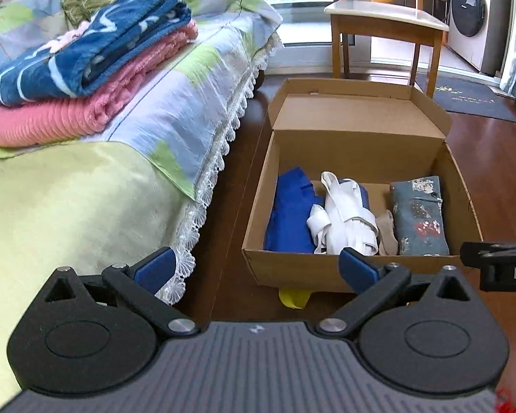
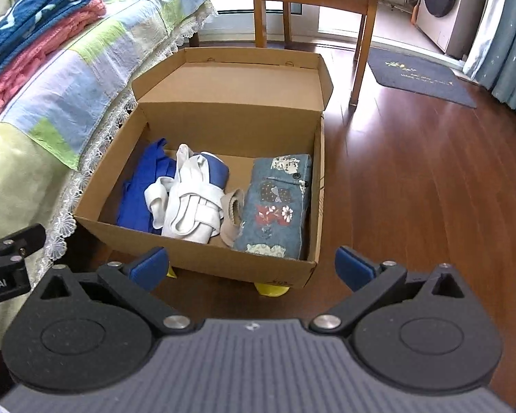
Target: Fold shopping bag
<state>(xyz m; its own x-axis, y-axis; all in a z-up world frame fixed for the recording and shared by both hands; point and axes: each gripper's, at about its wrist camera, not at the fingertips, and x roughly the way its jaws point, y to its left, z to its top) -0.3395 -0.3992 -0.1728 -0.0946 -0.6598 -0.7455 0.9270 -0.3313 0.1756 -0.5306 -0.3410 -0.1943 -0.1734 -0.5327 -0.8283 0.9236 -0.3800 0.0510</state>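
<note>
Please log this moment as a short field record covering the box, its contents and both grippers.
box: open cardboard box on the wooden floor, beside the bed
contents, left to right: blue bag, white bundle, floral denim bag
left hand-held gripper: open, holding nothing
right hand-held gripper: open, holding nothing
on bed: folded blue blanket over pink blanket

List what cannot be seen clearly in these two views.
- Yellow thing under the cardboard box: the box hides most of it, both views.
- Box floor: hidden under the blue bag, white bag and floral bag.
- Lettering on the mat: too small.
</note>
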